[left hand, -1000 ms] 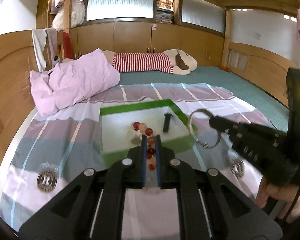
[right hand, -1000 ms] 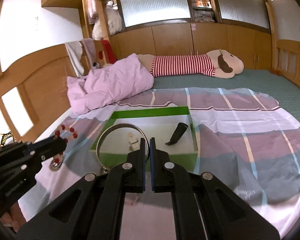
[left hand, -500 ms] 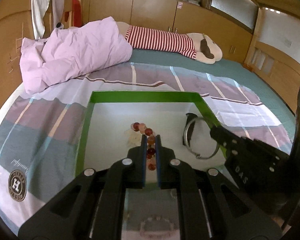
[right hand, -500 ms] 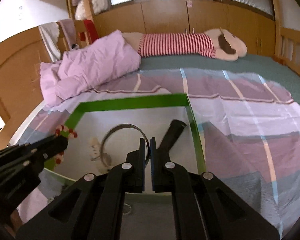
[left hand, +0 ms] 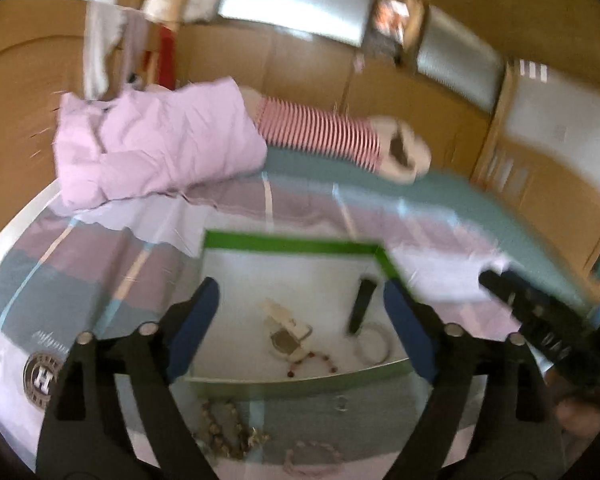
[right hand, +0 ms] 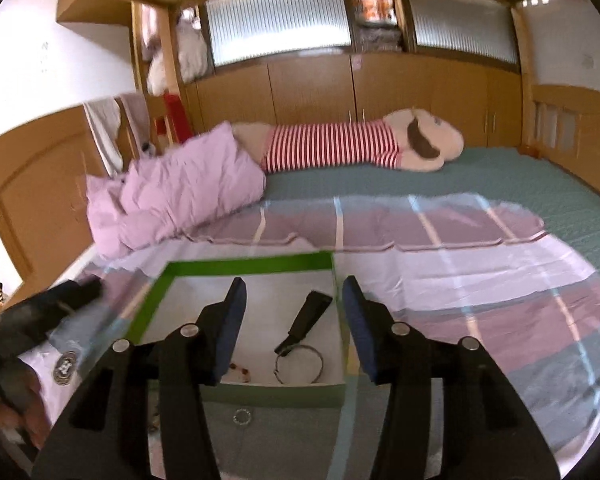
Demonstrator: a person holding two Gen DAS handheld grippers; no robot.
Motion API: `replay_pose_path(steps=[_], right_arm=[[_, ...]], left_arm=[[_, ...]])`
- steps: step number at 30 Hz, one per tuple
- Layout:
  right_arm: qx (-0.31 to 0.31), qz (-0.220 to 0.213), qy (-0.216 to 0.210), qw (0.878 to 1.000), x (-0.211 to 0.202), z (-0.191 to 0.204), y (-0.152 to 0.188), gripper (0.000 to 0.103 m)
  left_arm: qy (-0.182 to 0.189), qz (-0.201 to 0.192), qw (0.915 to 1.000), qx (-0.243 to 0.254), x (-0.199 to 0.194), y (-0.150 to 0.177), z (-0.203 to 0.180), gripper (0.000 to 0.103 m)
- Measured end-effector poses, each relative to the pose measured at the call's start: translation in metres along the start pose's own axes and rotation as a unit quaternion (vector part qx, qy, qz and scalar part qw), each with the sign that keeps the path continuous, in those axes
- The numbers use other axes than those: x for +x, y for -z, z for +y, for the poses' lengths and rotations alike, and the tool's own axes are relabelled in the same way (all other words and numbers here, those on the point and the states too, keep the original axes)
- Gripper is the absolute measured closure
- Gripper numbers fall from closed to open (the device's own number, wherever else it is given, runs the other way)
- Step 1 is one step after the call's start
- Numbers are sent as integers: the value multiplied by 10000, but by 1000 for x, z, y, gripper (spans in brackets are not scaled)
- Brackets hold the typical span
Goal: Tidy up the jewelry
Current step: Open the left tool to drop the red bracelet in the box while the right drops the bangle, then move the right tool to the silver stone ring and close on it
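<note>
A green-rimmed box (left hand: pixel 292 244) with a white floor sits on the bedspread. In it lie a red bead bracelet (left hand: pixel 312 362), a silver bangle (left hand: pixel 374 344), a black clip (left hand: pixel 362 304) and a white piece (left hand: pixel 286 332). My left gripper (left hand: pixel 300 320) hangs over the box's near edge, jaws opening wide, nothing between them. In the right wrist view my right gripper (right hand: pixel 294 330) is also opening over the box (right hand: pixel 248 266), empty. Below it lie the bangle (right hand: pixel 300 362), the clip (right hand: pixel 304 322) and the red beads (right hand: pixel 238 369).
On the bedspread in front of the box lie a brown bead necklace (left hand: pixel 220 428), a pink bracelet (left hand: pixel 312 456) and a small ring (right hand: pixel 242 416). A pink quilt (right hand: pixel 180 192) and a striped plush toy (right hand: pixel 340 148) lie farther back. Wooden bed walls stand left and right.
Both grippers have opened and drawn back. The red bead bracelet left the left gripper and the silver bangle left the right one; both now lie in the box.
</note>
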State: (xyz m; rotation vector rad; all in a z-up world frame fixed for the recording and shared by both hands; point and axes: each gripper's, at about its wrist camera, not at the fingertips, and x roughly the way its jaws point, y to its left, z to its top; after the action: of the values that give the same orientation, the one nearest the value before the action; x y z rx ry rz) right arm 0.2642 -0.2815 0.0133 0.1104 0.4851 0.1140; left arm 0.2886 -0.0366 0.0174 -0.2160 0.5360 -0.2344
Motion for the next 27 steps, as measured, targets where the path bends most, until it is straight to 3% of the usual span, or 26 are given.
replay_pose_path(steps=[3, 7, 9, 13, 16, 22, 27], right_arm=[[-41, -221, -65, 9997, -39, 1, -3, 53], [4, -282, -154, 9995, -79, 4, 7, 53], [24, -231, -183, 9996, -92, 7, 19, 53], [223, 192, -398, 9988, -100, 15, 50, 53], [74, 479, -485, 9976, -92, 30, 68, 53], [-128, 903, -409, 9950, -56, 37, 89, 53], [-588, 1458, -315, 9871, 14, 56, 117, 54]], left_arm=[[24, -254, 9997, -35, -54, -2, 10, 10], [-125, -401, 9983, 402, -106, 14, 8, 9], [-332, -394, 9962, 700, -121, 28, 6, 9], [-947, -141, 9836, 1526, -133, 68, -4, 9], [-1077, 11, 9784, 1767, -134, 83, -7, 9], [-967, -46, 9852, 1417, -135, 81, 6, 9], [-997, 160, 9882, 1154, -115, 77, 20, 10]])
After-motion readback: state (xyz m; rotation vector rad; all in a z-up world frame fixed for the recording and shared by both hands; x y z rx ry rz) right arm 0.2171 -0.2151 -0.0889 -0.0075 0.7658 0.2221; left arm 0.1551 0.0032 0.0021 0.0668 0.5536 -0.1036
